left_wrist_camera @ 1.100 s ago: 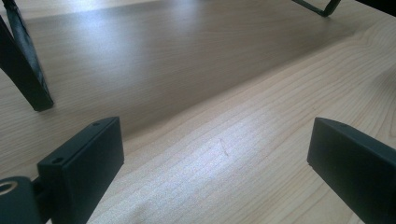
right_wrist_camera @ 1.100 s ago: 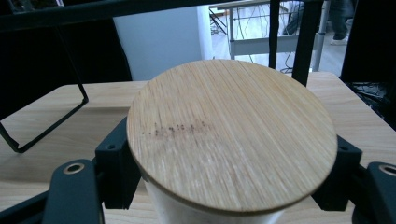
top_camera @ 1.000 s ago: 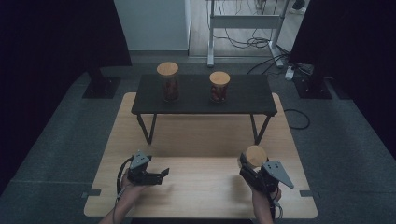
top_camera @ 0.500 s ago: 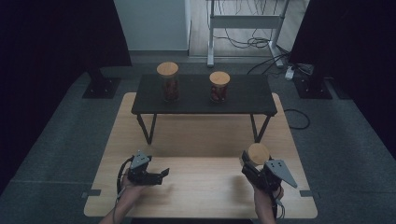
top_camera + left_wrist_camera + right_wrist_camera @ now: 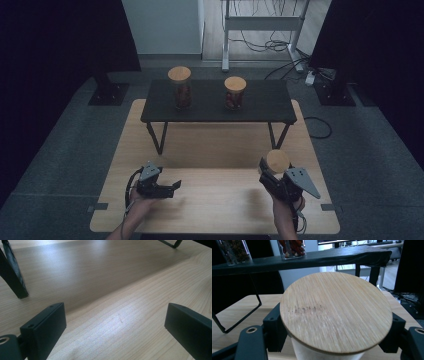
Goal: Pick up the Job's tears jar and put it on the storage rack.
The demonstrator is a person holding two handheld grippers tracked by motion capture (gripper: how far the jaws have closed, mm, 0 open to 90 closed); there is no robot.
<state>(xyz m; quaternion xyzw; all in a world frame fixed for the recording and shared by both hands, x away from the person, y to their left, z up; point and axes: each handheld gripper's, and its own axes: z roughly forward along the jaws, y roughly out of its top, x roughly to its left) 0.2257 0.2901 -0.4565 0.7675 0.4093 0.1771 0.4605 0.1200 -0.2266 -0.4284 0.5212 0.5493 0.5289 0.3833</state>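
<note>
Your two handheld grippers: black bodies, blocky black fingers.

Your left gripper (image 5: 159, 184) is matte black with a small grey three-cornered plate on top and a black cable looping from its rear; its fingers (image 5: 43, 333) are squared blocks with small recessed screw holes. Your right gripper (image 5: 280, 182) carries a larger grey plate dotted with screws, and round metal-ringed holes sit near its fingers (image 5: 274, 327). Your forearms are bare, no sleeves.
</note>
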